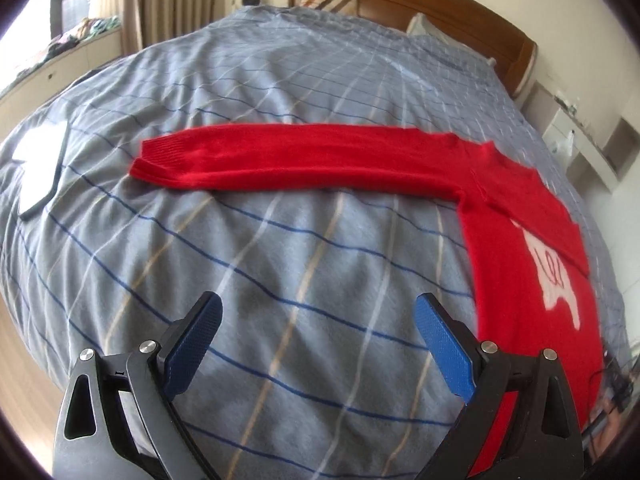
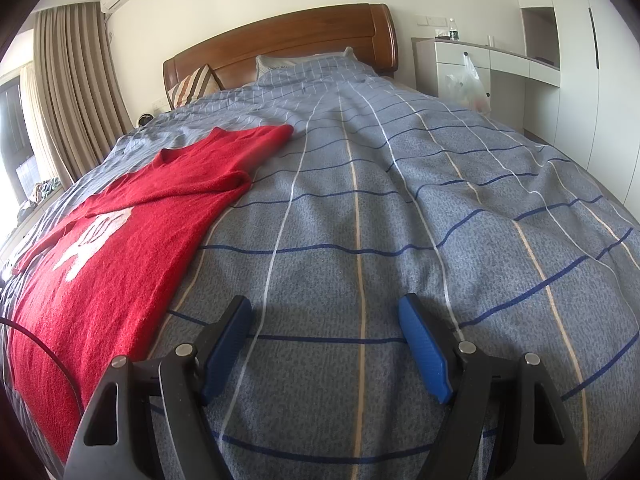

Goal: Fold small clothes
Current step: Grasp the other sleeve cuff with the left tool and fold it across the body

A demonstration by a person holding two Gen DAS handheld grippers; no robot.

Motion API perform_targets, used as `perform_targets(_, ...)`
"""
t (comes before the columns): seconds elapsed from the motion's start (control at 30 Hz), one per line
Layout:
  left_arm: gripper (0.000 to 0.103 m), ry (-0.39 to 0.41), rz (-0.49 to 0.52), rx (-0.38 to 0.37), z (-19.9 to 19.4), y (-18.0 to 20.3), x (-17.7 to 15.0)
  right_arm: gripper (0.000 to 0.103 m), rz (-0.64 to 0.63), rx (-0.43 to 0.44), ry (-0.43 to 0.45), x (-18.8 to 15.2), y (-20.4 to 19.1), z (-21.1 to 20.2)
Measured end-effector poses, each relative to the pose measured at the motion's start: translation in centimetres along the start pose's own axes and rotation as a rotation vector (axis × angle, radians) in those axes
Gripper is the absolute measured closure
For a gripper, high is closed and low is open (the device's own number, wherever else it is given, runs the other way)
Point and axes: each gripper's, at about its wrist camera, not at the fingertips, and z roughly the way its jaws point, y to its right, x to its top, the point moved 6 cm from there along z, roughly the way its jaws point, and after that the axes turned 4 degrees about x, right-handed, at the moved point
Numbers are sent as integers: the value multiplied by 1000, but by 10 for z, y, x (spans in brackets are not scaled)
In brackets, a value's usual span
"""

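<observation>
- The red sweater (image 1: 520, 280) lies flat, front up, on the bed's grey-blue checked duvet (image 1: 280, 260), its white knitted motif (image 1: 556, 276) showing on the chest.
- The left tool (image 1: 319, 332) is released, its blue-padded jaws spread wide and holding nothing; it hovers over bare duvet with the sweater's body just beside its right jaw.
- The left sleeve (image 1: 296, 160) is the relation that matters: it stretches straight out from the shoulder, its long axis running crosswise to the left tool's pointing direction, ahead of it and apart from it, with the ribbed cuff (image 1: 160, 158) at the far left end.
- The right tool (image 2: 325, 340) is likewise released and empty, over bare duvet, with the sweater's side edge (image 2: 192, 248) just beside its left jaw and the body spreading away to its left.
- In the right wrist view the right sleeve (image 2: 224, 160) appears already folded in across the chest (the fisheye bends it, so exactly how it lies is hard to read), ending near the neckline (image 2: 176, 156).
- Judging from this, the outstretched left sleeve is the step in hand, and the left tool is the nearer one; it would need to reach forward and leftward toward the cuff, then carry it back along the sleeve's axis onto the body.
- The knit looks soft and limp, so a pinch at the cuff alone may let the middle of the sleeve sag and drag.
</observation>
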Motion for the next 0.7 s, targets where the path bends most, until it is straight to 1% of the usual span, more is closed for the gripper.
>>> perform_targets(0.13,6,-23,-249,-6,20,-66,35,27,-1,0,0,0,-1,0)
perform_targets(0.2,6,-42,-340,-14,34,-92,50,27,-1,0,0,0,-1,0)
perform_targets(0.27,6,-49,-388,12,48,-112,60,27,-2,-1,0,0,0,0)
perform_targets(0.33,7,-49,-394,31,60,-121,68,27,-3,-3,-1,0,0,0)
perform_targets(0.37,10,-45,-393,36,64,-122,72,27,-4,-4,-1,0,1,0)
perform_targets(0.4,19,-38,-388,40,67,-121,76,27,-6,-5,-2,0,1,1)
perform_targets(0.43,24,-36,-380,42,71,-119,80,27,-7,-7,-3,0,2,1)
perform_targets(0.47,34,-36,-371,43,75,-117,83,27,-9,-9,-3,0,2,2)
perform_targets(0.5,54,-38,-368,41,80,-116,86,27,-11,-11,-4,0,2,2)
perform_targets(0.53,69,-46,-373,47,85,-116,87,27,-13,-13,-5,0,2,2)
perform_targets(0.57,96,-56,-384,62,90,-118,87,27,-15,-14,-5,1,3,3)
perform_targets(0.6,100,-52,-398,81,91,-120,87,27,-16,-15,-6,1,4,3)
perform_targets(0.63,100,-33,-406,95,88,-121,89,27,-14,-13,-5,1,3,3)
perform_targets(0.7,101,10,-364,133,75,-110,98,27,-14,-13,-5,1,2,3)
